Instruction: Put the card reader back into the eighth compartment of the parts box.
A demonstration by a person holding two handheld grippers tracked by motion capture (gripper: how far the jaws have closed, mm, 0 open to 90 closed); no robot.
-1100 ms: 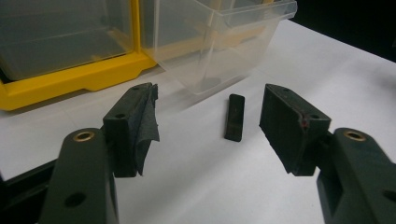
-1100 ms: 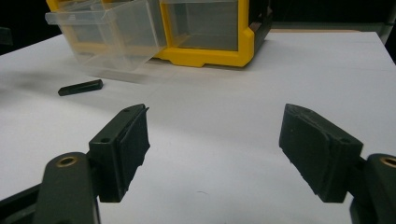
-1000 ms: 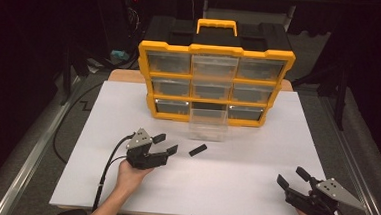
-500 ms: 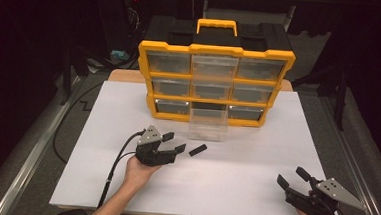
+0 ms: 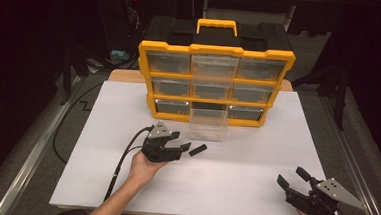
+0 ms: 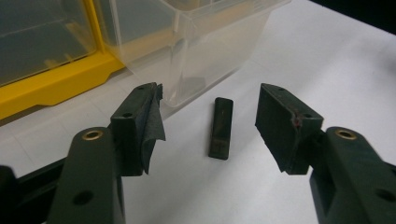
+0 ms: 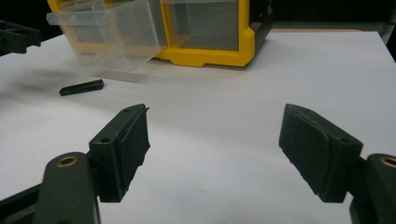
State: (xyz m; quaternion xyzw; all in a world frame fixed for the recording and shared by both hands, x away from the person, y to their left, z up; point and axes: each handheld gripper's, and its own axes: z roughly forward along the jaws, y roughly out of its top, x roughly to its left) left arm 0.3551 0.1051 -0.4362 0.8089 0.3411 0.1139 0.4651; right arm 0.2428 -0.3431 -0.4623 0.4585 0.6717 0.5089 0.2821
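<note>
No readable text anywhere (labels, brands, numbers).

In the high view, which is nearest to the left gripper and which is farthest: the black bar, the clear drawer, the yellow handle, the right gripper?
From the left gripper:
1. Black bar, on the white sheet just ahead of the jaws.
2. Clear drawer, pulled out of the bottom row, just behind the bar.
3. Right gripper, at the table's near right corner.
4. Yellow handle, on top of the organizer at the back.

Organizer cabinet (image 5: 216, 51): one, yellow and black
Clear drawers: nine, one pulled out (image 5: 207, 122)
Small black bar (image 5: 198, 150): one
Grippers: two, left (image 5: 185, 150), right (image 5: 290, 177)
</note>
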